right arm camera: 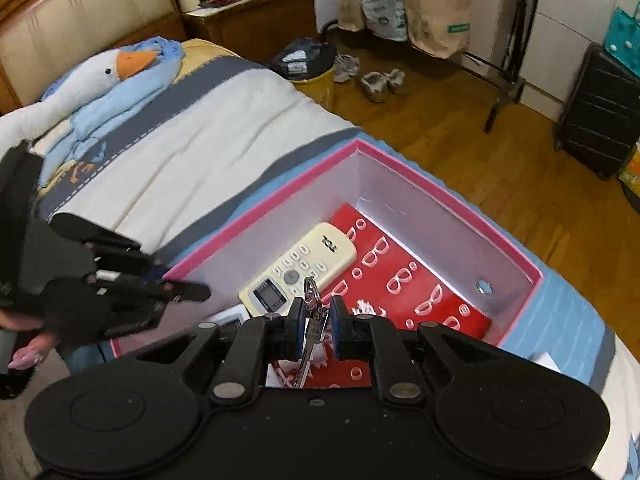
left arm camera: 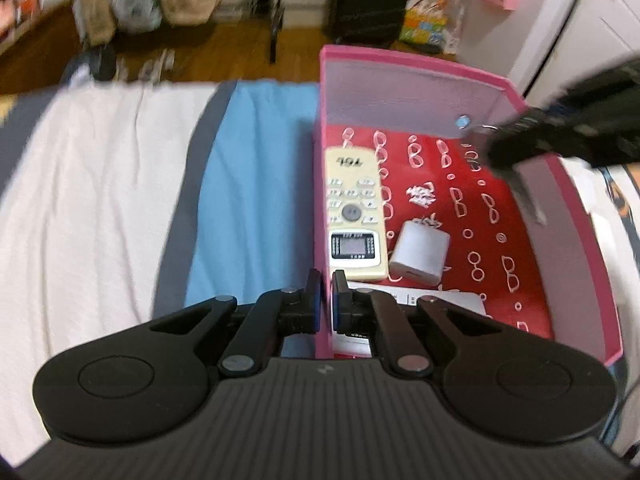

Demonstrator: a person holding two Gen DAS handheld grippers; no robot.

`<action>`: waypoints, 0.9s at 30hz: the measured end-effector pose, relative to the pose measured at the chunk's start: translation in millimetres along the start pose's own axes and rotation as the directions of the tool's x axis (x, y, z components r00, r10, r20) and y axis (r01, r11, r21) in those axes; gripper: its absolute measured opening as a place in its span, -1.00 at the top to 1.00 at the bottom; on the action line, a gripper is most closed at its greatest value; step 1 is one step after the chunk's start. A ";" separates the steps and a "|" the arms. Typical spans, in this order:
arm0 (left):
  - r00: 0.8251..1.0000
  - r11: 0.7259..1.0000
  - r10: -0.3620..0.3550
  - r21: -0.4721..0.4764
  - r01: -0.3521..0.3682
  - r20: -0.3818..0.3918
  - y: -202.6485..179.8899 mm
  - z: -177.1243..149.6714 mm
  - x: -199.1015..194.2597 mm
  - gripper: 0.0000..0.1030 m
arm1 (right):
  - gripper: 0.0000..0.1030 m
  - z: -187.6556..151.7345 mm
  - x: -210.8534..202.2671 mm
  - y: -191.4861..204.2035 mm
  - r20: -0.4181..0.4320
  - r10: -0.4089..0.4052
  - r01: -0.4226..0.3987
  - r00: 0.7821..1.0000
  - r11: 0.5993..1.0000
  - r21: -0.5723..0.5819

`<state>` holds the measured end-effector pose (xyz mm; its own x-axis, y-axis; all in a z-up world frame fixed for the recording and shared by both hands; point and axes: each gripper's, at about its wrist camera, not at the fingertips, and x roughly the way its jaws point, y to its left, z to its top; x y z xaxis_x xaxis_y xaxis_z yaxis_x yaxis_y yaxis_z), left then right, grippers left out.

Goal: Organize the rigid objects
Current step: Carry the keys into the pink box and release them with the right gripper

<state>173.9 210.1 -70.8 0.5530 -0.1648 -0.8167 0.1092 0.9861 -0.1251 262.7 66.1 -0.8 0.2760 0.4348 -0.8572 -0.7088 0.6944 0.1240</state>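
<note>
A pink box (left arm camera: 420, 64) with a red patterned floor sits on the bed. In it lie a cream remote (left arm camera: 354, 208), a white charger block (left arm camera: 420, 254) and a white paper item (left arm camera: 444, 300). My left gripper (left arm camera: 326, 296) is shut on the box's near left wall. My right gripper (right arm camera: 314, 328) is over the box (right arm camera: 260, 208) and holds a silver key on a ring (right arm camera: 311, 320) between its pads; the key looks loose and hangs down. The remote also shows in the right wrist view (right arm camera: 300, 268). In the left wrist view the right gripper (left arm camera: 516, 152) is blurred over the box.
The bed has a white and grey cover (left arm camera: 100, 184) with a blue sheet (left arm camera: 256, 184) under the box. A goose plush (right arm camera: 92, 76) lies near the headboard. Bags, shoes and a black suitcase (right arm camera: 600, 112) stand on the wood floor.
</note>
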 end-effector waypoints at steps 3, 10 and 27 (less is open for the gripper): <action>1.000 1.000 -0.007 0.019 0.007 0.021 1.1 1.3 -0.5 0.91 | 0.71 -1.1 8.6 -4.1 -0.021 -0.011 0.011 1.000 1.000 -0.012; 0.998 0.998 -0.064 -0.008 0.064 0.010 12.2 1.3 7.4 0.88 | 0.70 1.2 36.8 -18.9 -0.104 -0.050 0.044 0.993 0.997 -0.059; 0.999 0.999 -0.035 0.036 0.036 -0.037 4.6 0.6 20.4 0.86 | 0.38 10.6 45.3 -44.1 -0.055 -0.020 0.024 0.998 0.997 0.076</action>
<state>186.2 211.3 -87.7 0.5180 -0.1982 -0.8321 0.1589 0.9782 -0.1341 313.3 61.2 -39.8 0.2541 0.3884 -0.8858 -0.6506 0.7463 0.1405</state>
